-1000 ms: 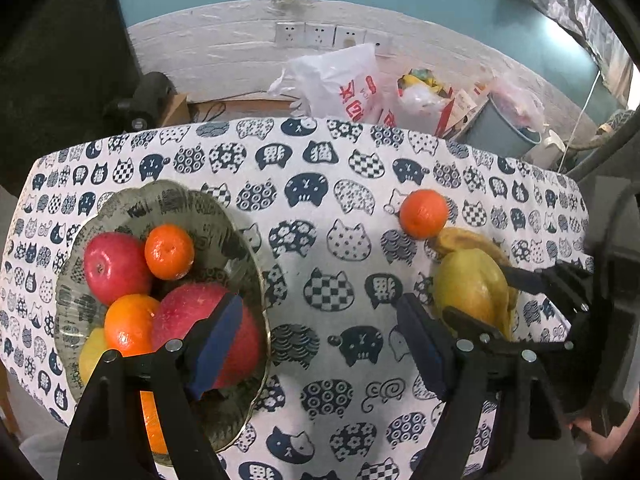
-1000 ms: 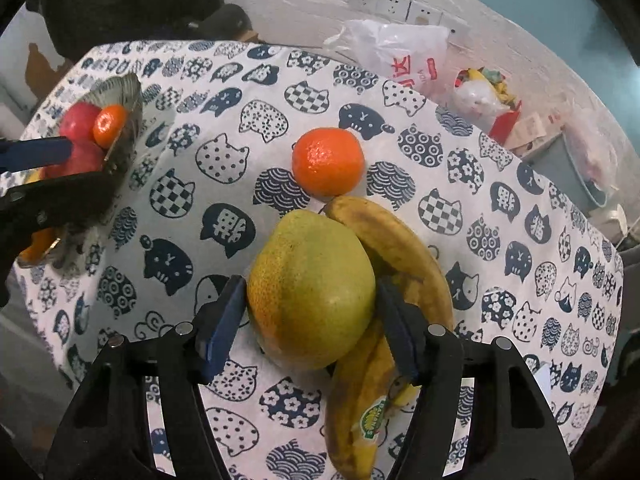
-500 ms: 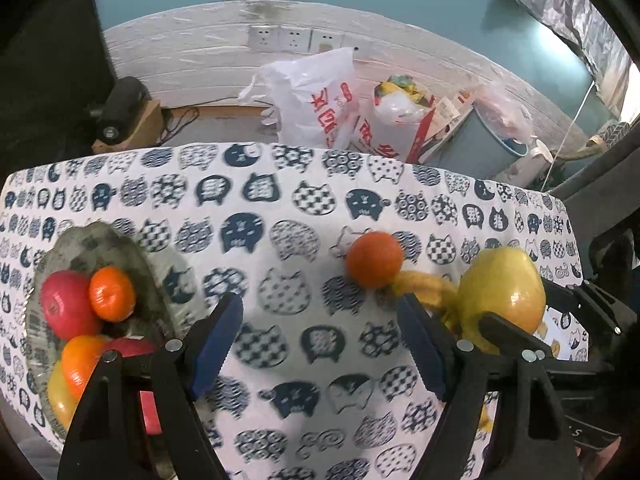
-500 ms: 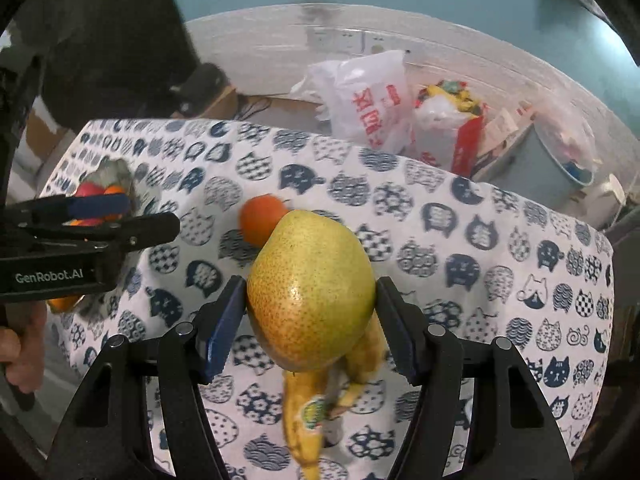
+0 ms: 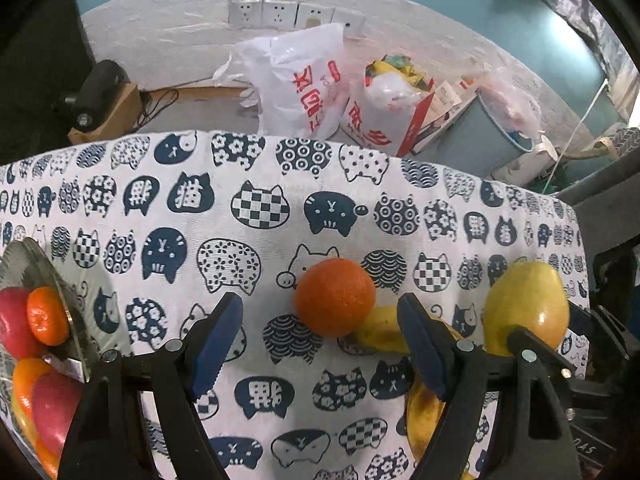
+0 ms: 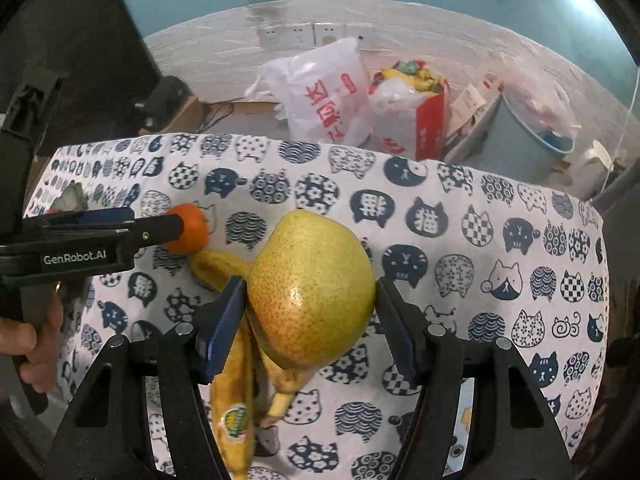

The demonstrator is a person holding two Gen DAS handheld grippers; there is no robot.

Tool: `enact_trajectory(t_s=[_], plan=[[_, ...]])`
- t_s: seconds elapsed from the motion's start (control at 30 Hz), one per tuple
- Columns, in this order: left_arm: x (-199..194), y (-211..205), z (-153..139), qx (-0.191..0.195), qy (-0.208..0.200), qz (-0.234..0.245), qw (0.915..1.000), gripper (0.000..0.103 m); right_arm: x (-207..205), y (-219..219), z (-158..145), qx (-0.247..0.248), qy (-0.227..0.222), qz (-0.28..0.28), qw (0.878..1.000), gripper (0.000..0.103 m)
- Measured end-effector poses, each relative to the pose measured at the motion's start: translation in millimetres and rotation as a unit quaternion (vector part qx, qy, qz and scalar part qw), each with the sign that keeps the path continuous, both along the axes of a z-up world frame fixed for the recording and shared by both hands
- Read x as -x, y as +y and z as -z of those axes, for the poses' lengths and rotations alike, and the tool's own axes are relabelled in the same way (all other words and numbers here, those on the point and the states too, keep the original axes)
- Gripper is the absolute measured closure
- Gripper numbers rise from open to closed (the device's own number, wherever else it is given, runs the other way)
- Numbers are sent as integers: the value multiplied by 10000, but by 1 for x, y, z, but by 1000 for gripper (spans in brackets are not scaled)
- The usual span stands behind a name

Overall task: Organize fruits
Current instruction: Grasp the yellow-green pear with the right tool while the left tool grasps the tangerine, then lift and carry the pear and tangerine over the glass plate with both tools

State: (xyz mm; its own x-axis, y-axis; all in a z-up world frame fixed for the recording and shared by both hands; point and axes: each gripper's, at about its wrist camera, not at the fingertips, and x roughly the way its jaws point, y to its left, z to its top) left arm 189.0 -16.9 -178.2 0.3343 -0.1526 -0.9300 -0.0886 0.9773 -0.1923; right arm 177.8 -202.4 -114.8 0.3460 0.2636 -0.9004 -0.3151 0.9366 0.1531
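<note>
My right gripper is clamped on the pear, held above the bananas on the cat-print tablecloth. My left gripper stands apart and empty, just near of the loose orange. The fruit bowl sits far left.

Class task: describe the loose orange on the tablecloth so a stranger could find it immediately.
Start at the cat-print tablecloth and find the bananas near its right side. The loose orange lies on the cloth against their far tip. Unlike the smaller orange fruits in the glass dish at the left, it sits alone outside it.
</note>
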Motion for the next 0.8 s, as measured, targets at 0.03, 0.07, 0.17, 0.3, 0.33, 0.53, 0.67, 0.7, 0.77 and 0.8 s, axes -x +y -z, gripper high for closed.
enact_trajectory(t_s=[0.03,0.07,0.17,0.3,0.33,0.53,0.67,0.7,0.77,0.8], plan=[[-2,0,3,22,28,-18,10000,22,-1,-2,1,-8,14,21,10000,37],[-3,0,6,50,58,-33,10000,22,-2,-3,3,-15,28,41,10000,37],[-8,-1,14,114,125,-67,9998,22,-6,-8,6,-26,59,90,9999,37],[-10,-5,20,106,156,4,9998,23,-9,-10,9,-48,98,128,9999,37],[-11,-7,21,123,157,44,9998,31,-10,-10,10,-54,108,130,9998,37],[-7,-13,24,13,84,304,9995,54,-12,-7,12,-57,127,111,9998,37],[-3,-15,19,-110,-38,386,9992,54,-13,-3,11,-46,108,80,9999,37],[-2,-15,16,-126,-76,399,9991,54,-12,-1,10,-45,98,68,9999,37],[1,-15,8,-147,-171,421,9989,54,-12,2,7,-57,78,46,9999,37],[2,-14,4,-161,-219,434,9987,54,-12,3,6,-61,61,36,10000,37]])
